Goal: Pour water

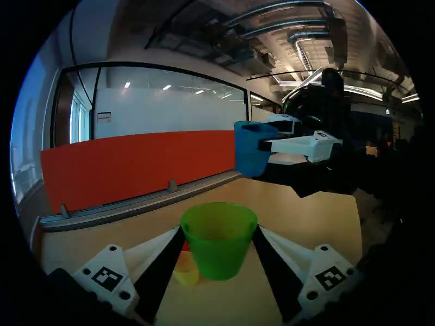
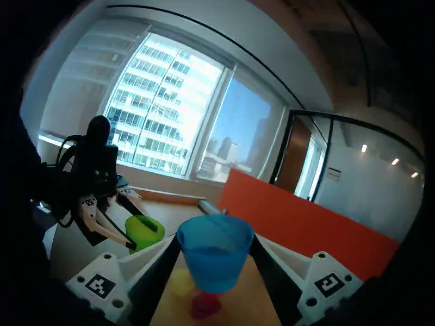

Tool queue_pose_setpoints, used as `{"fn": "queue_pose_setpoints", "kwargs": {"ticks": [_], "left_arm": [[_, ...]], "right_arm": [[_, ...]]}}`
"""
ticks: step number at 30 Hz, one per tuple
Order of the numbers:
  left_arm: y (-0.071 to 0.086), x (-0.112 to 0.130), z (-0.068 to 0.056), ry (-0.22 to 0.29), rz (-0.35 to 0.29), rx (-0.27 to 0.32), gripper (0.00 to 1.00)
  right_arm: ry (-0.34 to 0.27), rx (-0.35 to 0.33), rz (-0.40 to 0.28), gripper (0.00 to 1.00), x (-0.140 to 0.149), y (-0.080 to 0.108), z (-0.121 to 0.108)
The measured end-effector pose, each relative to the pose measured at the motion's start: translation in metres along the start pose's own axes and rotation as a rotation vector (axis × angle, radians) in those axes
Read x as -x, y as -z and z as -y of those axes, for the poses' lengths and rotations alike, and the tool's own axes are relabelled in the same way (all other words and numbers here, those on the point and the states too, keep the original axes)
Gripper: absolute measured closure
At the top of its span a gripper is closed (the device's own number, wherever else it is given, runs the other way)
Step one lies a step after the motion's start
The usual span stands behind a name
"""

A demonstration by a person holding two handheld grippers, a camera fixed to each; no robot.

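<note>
Green plastic is sitting between the fingers of my left gripper (image 1: 218,233): I am clamping the green cup (image 1: 218,247) from both sides, one dark finger pressing on each wall. The cup is standing upright in the grip, its long axis running straight up and down, the wide mouth pointing at the ceiling and the narrow base pointing down at the wooden table (image 1: 310,217). It is hanging just above the tabletop, near my edge of it.

My right gripper (image 2: 215,242) is squeezing the blue cup (image 2: 215,263) in the same way, both fingers pressing on its sides just under the rim. Its axis is also running vertically, mouth up and base down. A darker band is showing through its wall a little below the rim. In the left gripper view this cup is hanging in the air farther off and to the right, higher than the green one and well apart from it, its mouth facing upward.

A small yellow cup (image 1: 186,273) is resting on the table just beside the green cup's base, and a red object (image 2: 205,305) is lying under the blue cup. An orange panel (image 1: 136,163) is running along the far side of the table.
</note>
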State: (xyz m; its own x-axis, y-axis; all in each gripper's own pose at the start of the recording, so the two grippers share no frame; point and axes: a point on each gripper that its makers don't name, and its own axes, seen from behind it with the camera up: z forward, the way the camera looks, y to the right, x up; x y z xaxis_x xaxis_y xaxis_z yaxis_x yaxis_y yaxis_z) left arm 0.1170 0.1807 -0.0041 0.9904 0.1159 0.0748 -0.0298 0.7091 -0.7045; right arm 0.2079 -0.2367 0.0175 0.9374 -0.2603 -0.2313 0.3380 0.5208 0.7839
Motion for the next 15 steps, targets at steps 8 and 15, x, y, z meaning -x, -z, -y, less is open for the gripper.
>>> {"fn": "queue_pose_setpoints", "kwargs": {"ticks": [8, 15], "left_arm": [[-0.003, 0.001, -0.001, 0.002, 0.0, 0.005, 0.13], [-0.005, 0.0, 0.0, 0.001, 0.001, 0.005, 0.13]], "right_arm": [[0.066, -0.02, -0.012, 0.09, -0.014, -0.016, -0.004], [0.136, -0.026, -0.019, 0.09, -0.022, -0.028, -0.007]]}}
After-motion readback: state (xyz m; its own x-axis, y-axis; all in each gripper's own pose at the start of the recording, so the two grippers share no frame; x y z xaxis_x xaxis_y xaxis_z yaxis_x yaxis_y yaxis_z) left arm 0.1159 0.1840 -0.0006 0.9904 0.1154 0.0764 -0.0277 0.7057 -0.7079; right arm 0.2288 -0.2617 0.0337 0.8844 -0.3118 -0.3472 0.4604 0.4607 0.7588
